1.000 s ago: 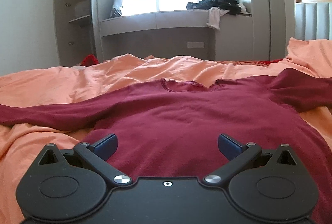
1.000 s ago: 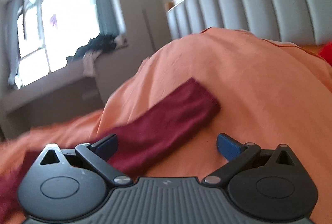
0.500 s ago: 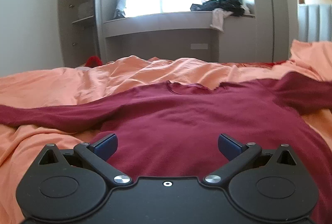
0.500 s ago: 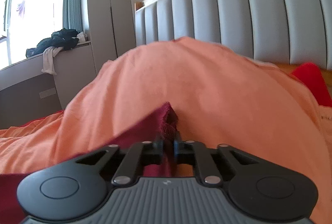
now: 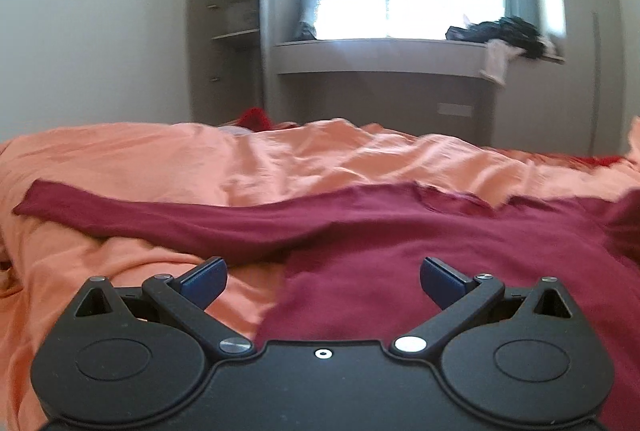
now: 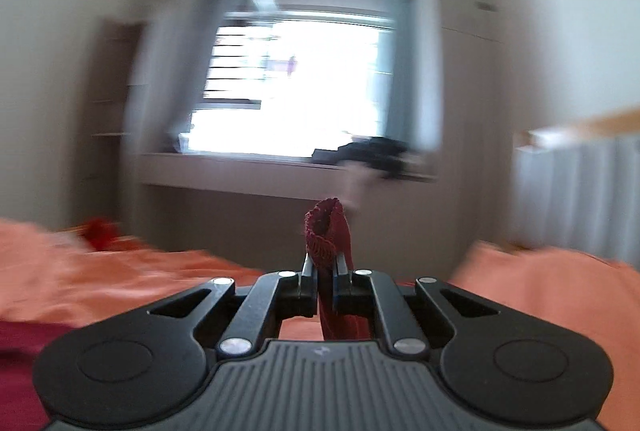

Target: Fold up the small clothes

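Note:
A dark red long-sleeved top (image 5: 420, 231) lies spread on the orange bedcover (image 5: 200, 159), its neck away from me and its left sleeve (image 5: 140, 215) stretched out to the left. My left gripper (image 5: 323, 281) is open and empty, low over the top's lower left edge. My right gripper (image 6: 324, 269) is shut on the cuff of the right sleeve (image 6: 328, 231) and holds it lifted off the bed; the cuff sticks up between the jaws. The right wrist view is blurred by motion.
A window bench (image 5: 380, 55) with a dark heap of clothes (image 5: 504, 35) runs beyond the bed. An open shelf unit (image 5: 228, 23) stands at the left. A red item (image 5: 254, 117) lies behind the bedcover. A padded grey headboard (image 6: 576, 191) is at the right.
My right gripper closed on the sleeve cuff, lifted it off the bed and swung left towards the window. My left gripper shifted left, still open.

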